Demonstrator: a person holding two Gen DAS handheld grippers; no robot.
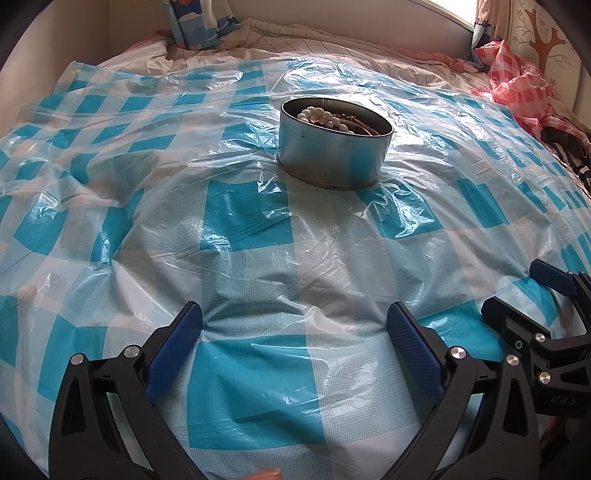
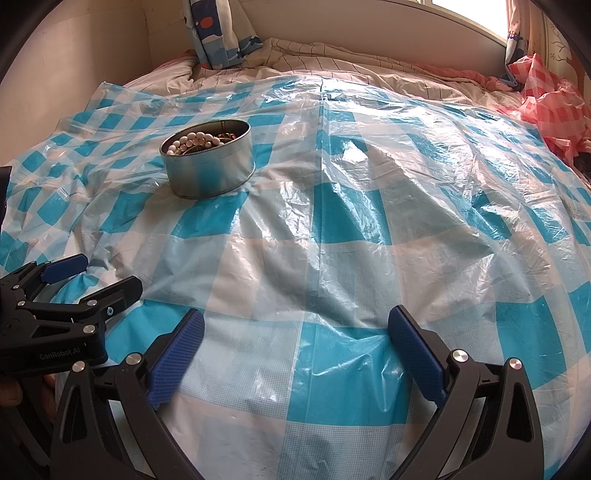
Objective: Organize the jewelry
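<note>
Judging by the bare checkered sheet [image 1: 258, 229], sorting looks finished: all visible jewelry [image 1: 334, 119] (white beads on top) sits in the tin [image 1: 332, 155] toward the sheet's far edge; left gripper [image 1: 295, 350] and right gripper [image 2: 295, 354] gape empty.

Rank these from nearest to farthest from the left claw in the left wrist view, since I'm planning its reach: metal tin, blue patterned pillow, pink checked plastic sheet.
From the left claw:
1. Metal tin, straight ahead on the blue checked sheet.
2. Pink checked plastic sheet, far right, bunched at the bed's edge.
3. Blue patterned pillow, far left at the head wall.
</note>
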